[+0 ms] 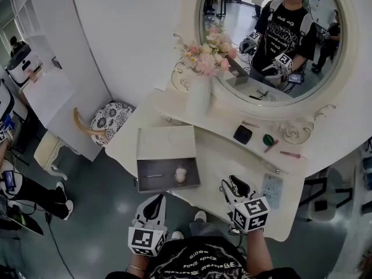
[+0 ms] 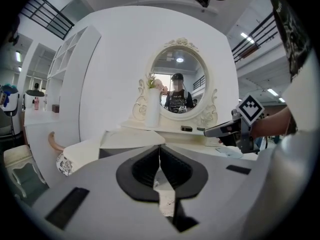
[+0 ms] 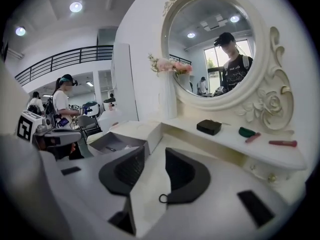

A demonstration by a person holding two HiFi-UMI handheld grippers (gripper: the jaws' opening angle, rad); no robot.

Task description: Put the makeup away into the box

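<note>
Left gripper (image 1: 154,202), at the frame's bottom, is closed on nothing; right gripper (image 1: 235,185) beside it stands half apart, empty. Above them, a black compact (image 1: 242,134) lies on the shelf (image 1: 216,124) right of centre, well apart from the open box (image 1: 164,182) left of centre.

Lower centre: my black T-shirt (image 1: 197,265) with white lettering; thin bracelet (image 1: 136,268) at my left wrist. Lower left: my left gripper (image 1: 155,199), pale grey shell, black ribbed pads, black-and-white marker cube (image 1: 145,241). Lower right: my right gripper (image 1: 234,185), identical build, cube (image 1: 251,214) alike
</note>
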